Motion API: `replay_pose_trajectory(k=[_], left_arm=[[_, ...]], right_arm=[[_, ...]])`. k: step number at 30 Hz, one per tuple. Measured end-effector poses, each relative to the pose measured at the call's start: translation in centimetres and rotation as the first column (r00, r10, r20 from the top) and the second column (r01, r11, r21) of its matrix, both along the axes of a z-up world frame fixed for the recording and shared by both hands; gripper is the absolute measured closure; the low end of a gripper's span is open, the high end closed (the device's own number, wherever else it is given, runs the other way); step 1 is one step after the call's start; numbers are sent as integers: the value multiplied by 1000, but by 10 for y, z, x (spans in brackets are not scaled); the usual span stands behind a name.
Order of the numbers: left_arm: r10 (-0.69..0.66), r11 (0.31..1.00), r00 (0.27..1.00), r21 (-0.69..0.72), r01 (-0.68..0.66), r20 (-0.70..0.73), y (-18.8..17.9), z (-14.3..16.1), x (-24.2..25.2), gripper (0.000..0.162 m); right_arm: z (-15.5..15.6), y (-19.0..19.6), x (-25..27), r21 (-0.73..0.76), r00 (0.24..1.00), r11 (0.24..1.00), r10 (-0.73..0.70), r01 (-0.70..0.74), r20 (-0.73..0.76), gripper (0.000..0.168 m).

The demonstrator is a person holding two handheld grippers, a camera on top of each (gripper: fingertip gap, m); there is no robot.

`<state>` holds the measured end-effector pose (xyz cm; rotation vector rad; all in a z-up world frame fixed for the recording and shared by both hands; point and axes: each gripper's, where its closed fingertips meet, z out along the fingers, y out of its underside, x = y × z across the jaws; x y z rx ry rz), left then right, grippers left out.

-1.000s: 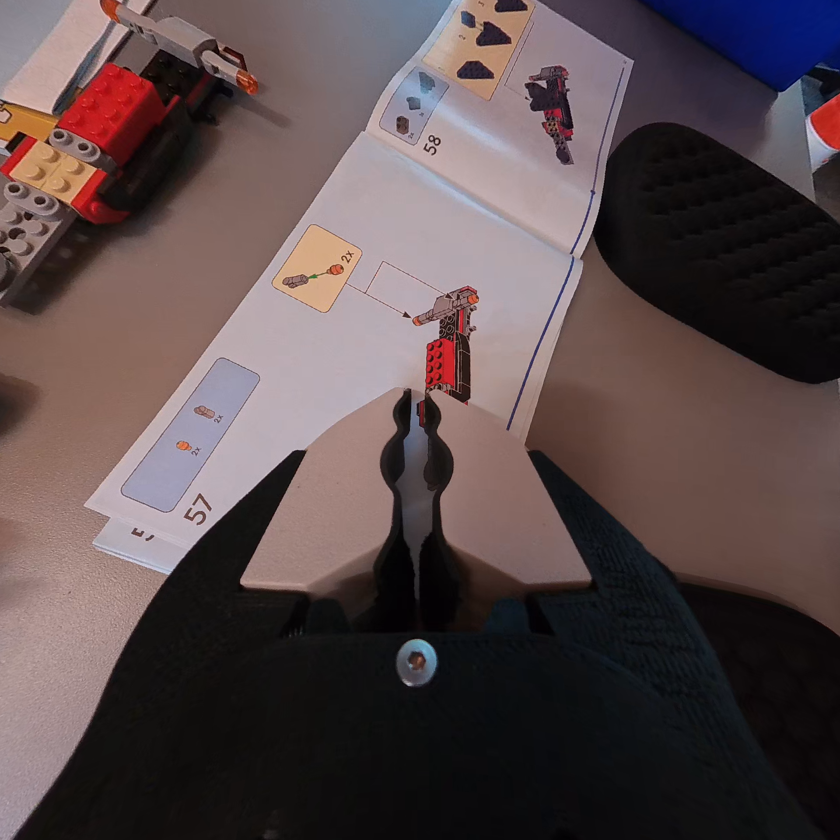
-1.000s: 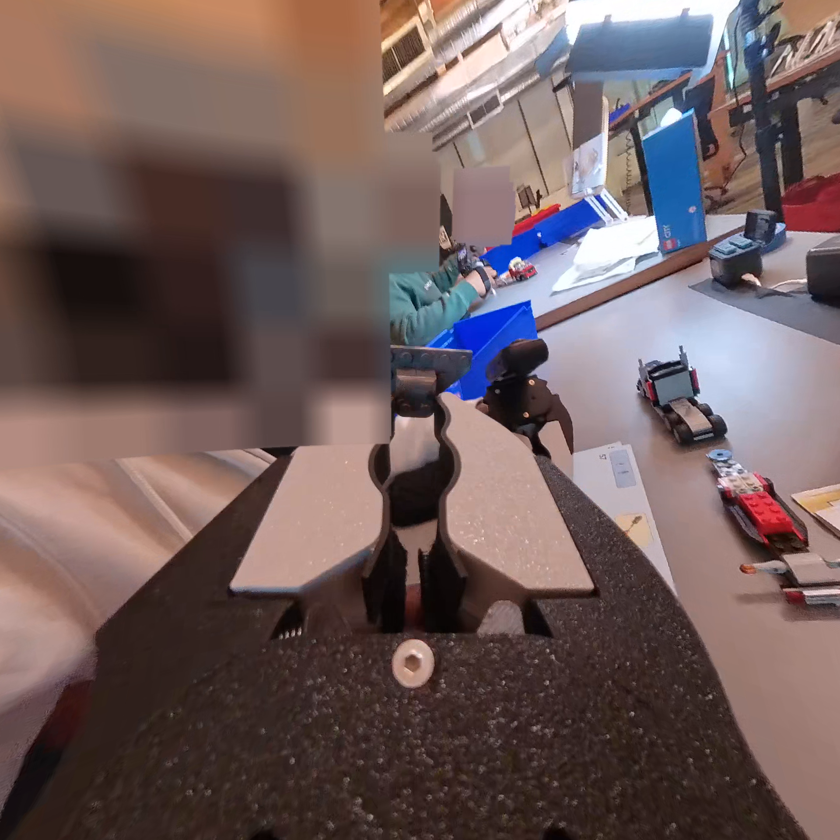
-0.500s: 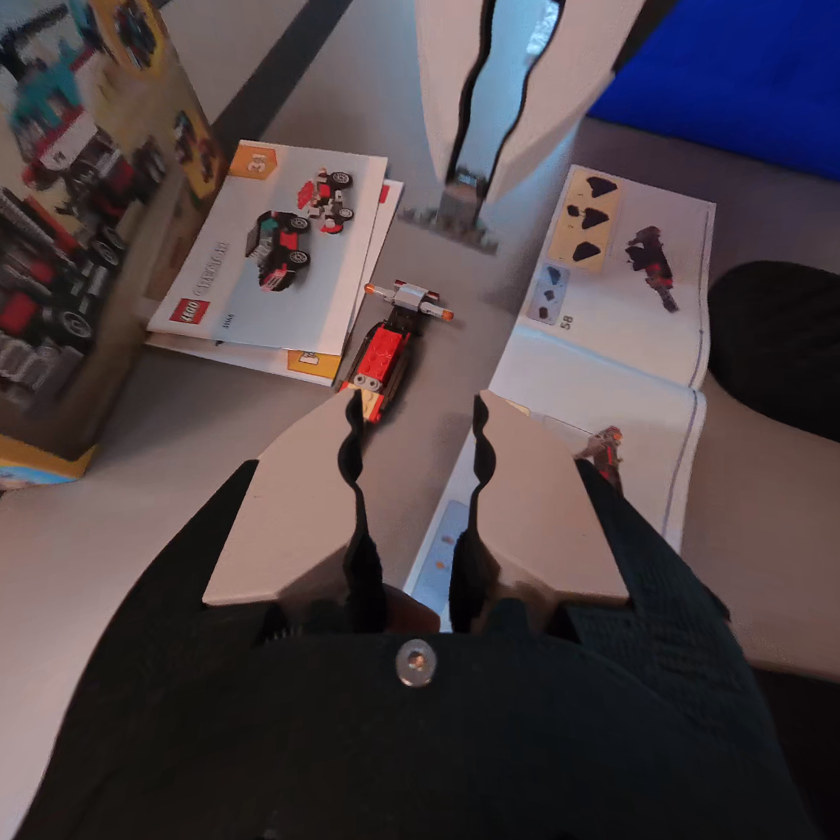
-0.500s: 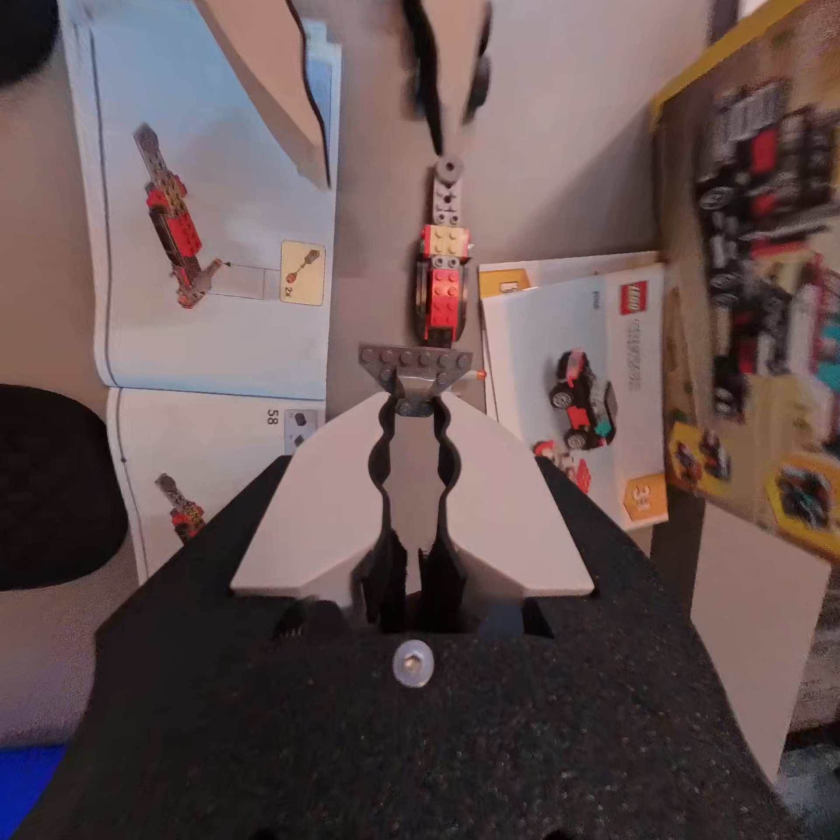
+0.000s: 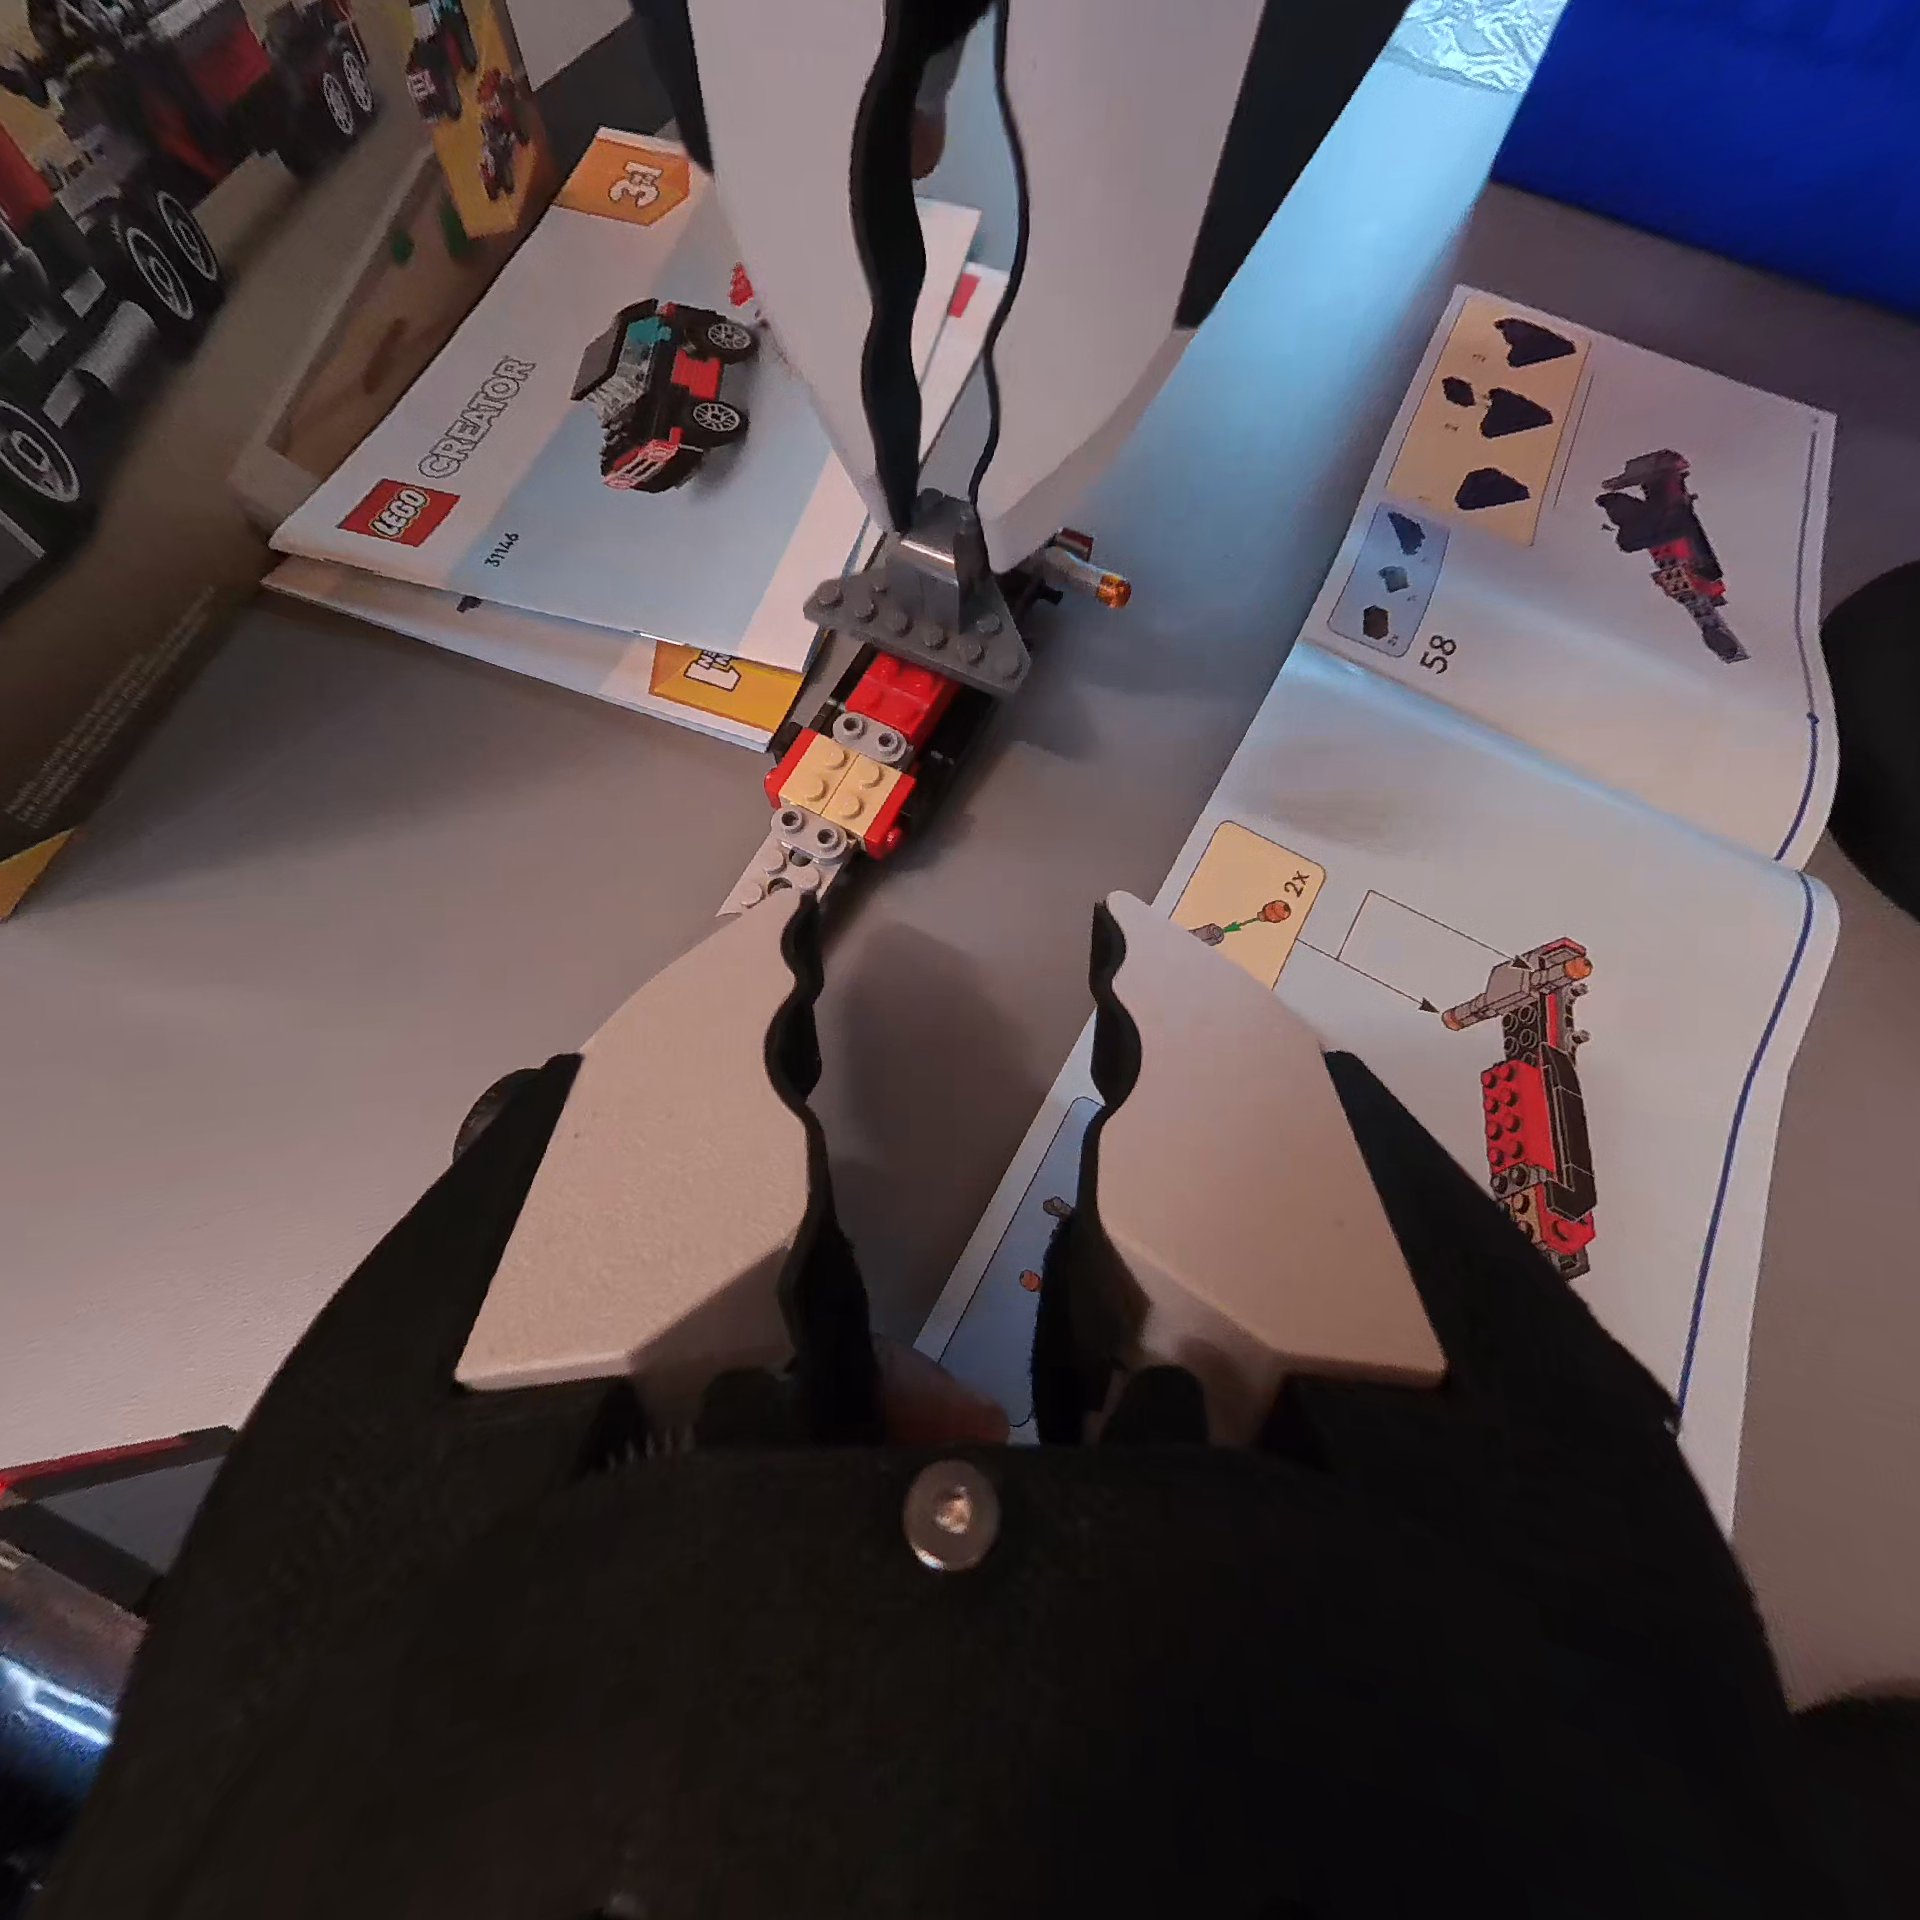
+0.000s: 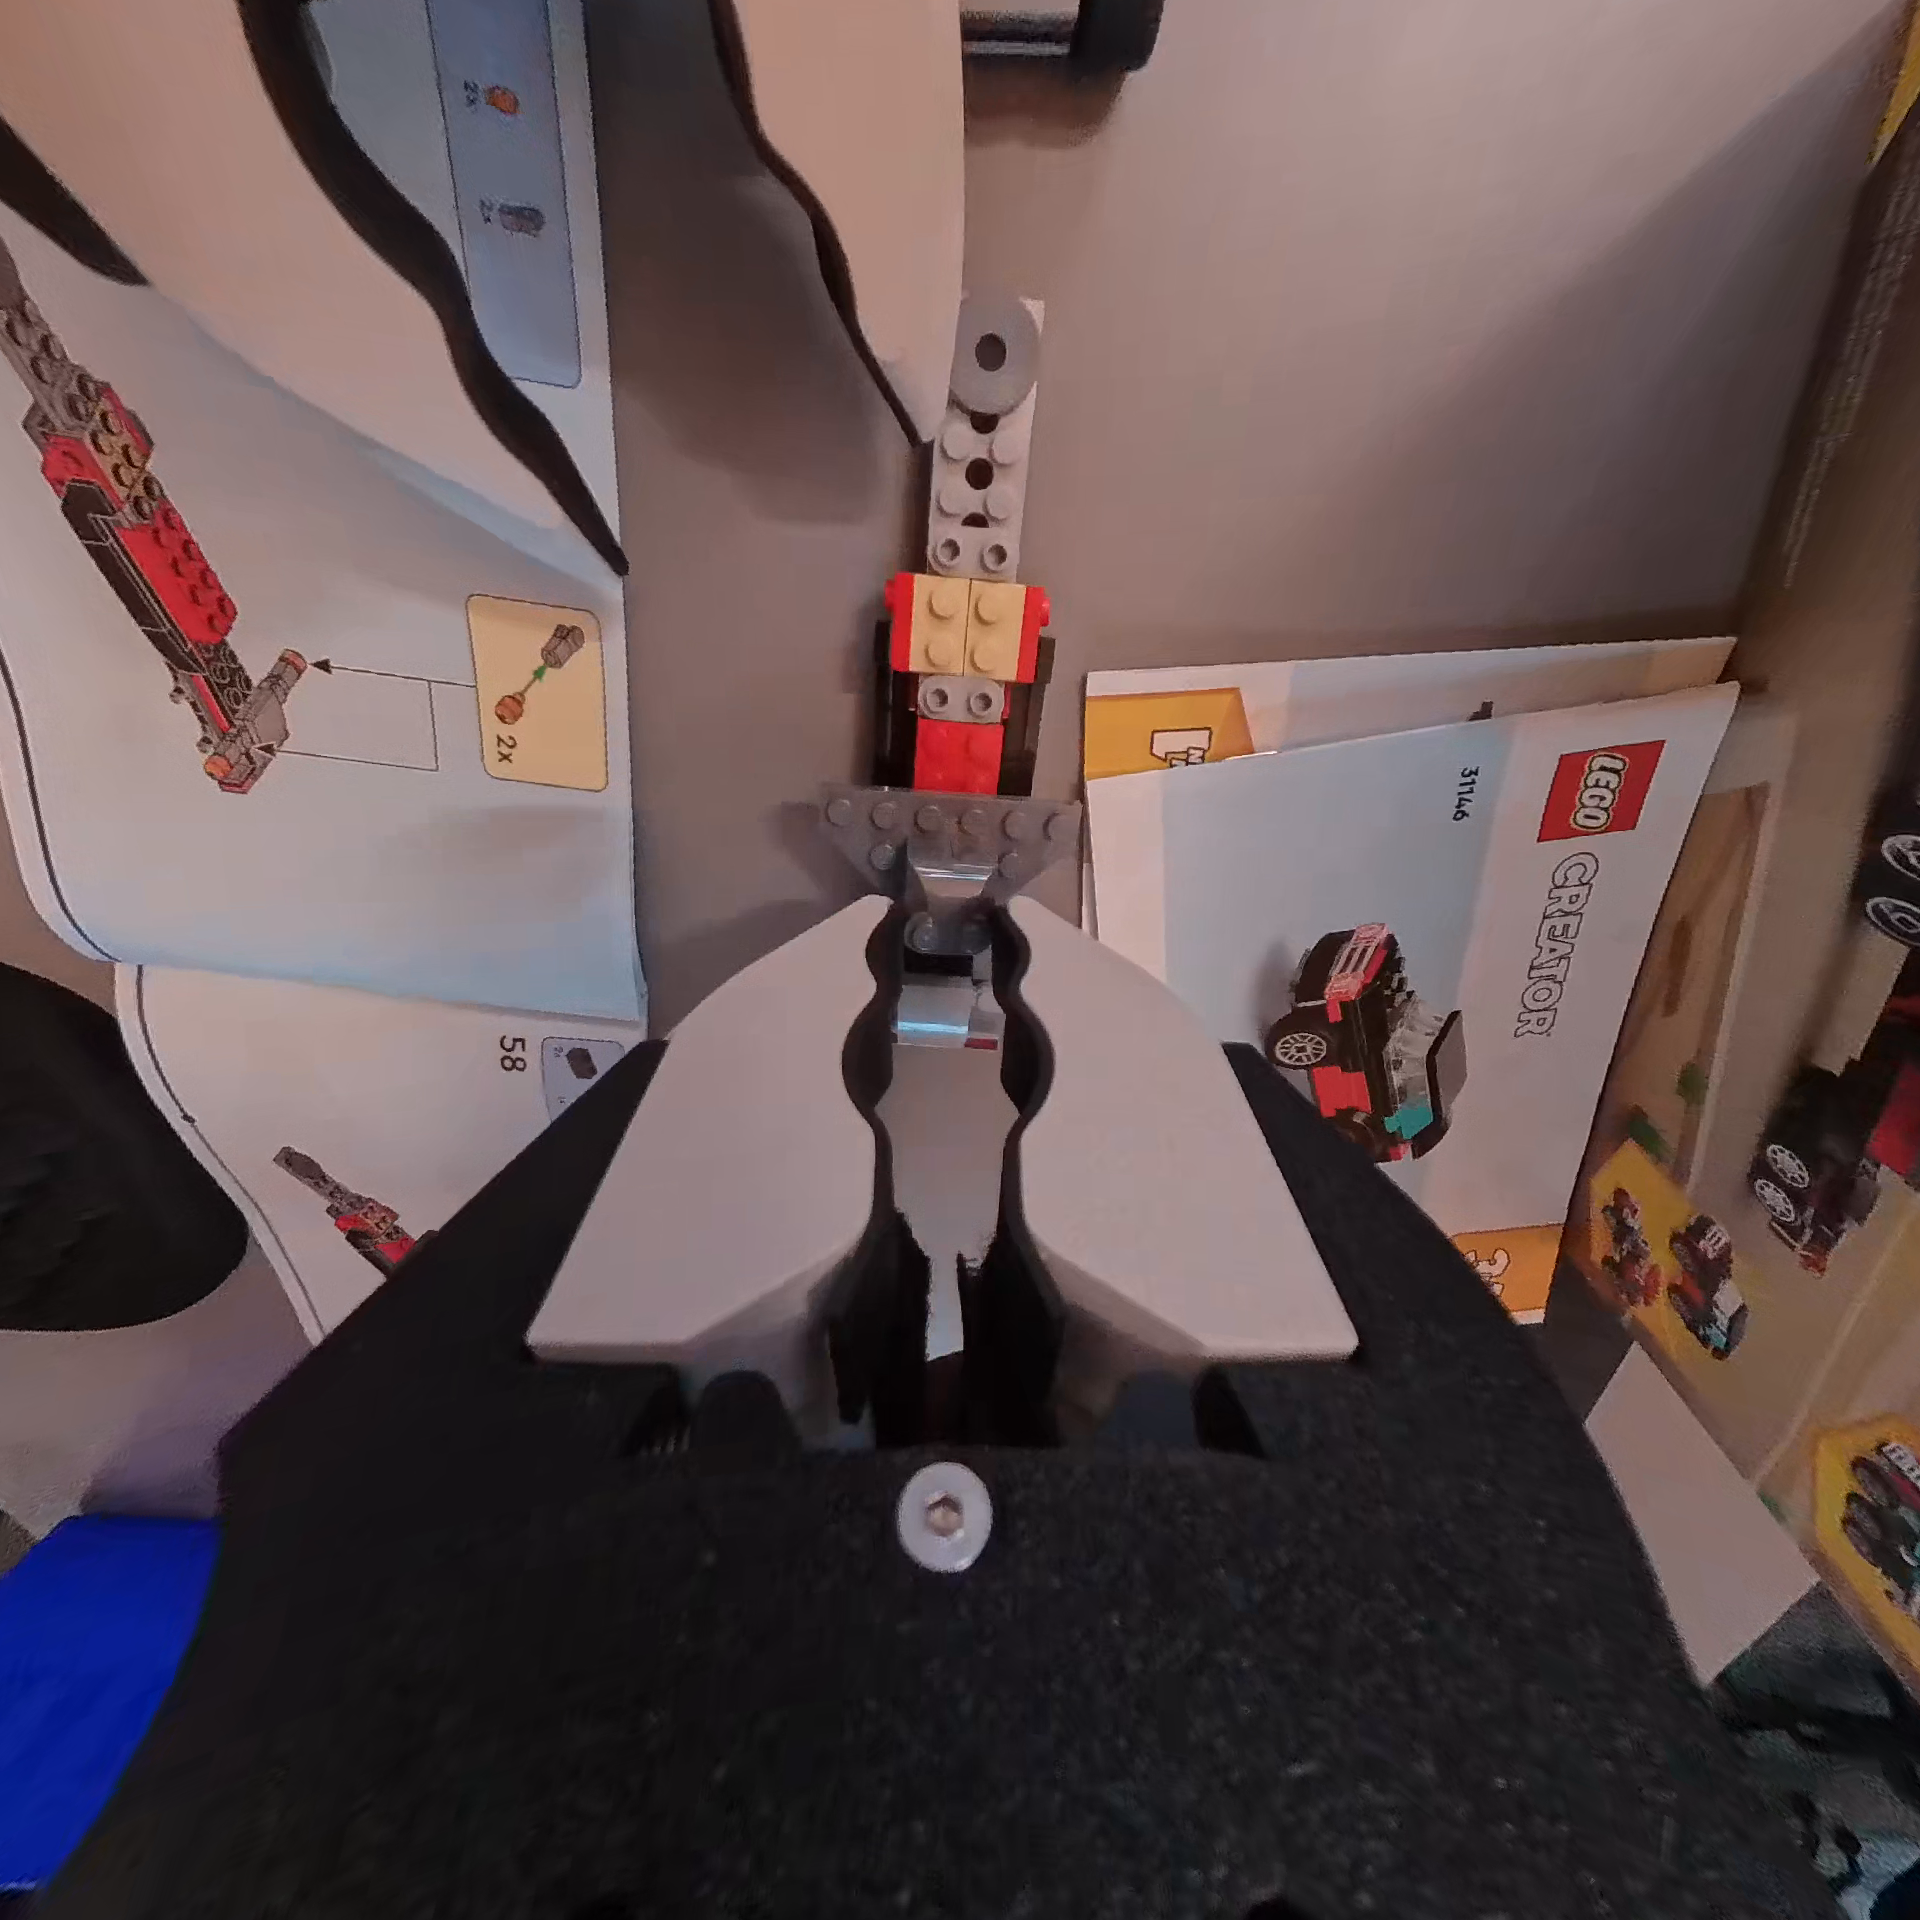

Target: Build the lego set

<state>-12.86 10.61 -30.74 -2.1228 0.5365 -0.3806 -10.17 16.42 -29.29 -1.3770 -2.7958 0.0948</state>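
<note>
A long red, black and tan lego model [image 5: 862, 748] lies on the grey table, also in the right wrist view [image 6: 966, 665]. My right gripper [image 6: 940, 914] is shut on a dark grey wedge plate piece [image 6: 940, 831] and holds it just over the model's end with the orange-tipped pins. From the left wrist view the right gripper [image 5: 935, 499] comes down from the top with the wedge plate [image 5: 914, 623]. My left gripper [image 5: 951, 920] is open and empty, its left fingertip beside the model's light grey end. It shows at the top of the right wrist view [image 6: 764, 499].
An open instruction booklet [image 5: 1507, 831] lies right of the model. Closed booklets [image 5: 582, 447] and the set's box [image 5: 156, 208] lie to its left. A blue bin [image 5: 1714, 125] and a black pad [image 5: 1881, 727] are at the far right.
My left gripper has opened and moved from the booklet to the model's light grey end. My right gripper has swung down and brought the wedge plate over the model's other end.
</note>
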Motion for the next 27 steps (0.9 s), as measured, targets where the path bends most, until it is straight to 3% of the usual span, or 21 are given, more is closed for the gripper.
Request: replay_pose_trajectory(k=[1,27], left_arm=[[5,1000,1000,7,-5,-2,0,1,-1,112],[-32,999,998,-5,32,-53,0,-4,7,118]], right_arm=[[0,-1,-1,4,1000,1000,-1,1,9,152],[-4,-3,-2,58,996,998,-15,9,88,152]])
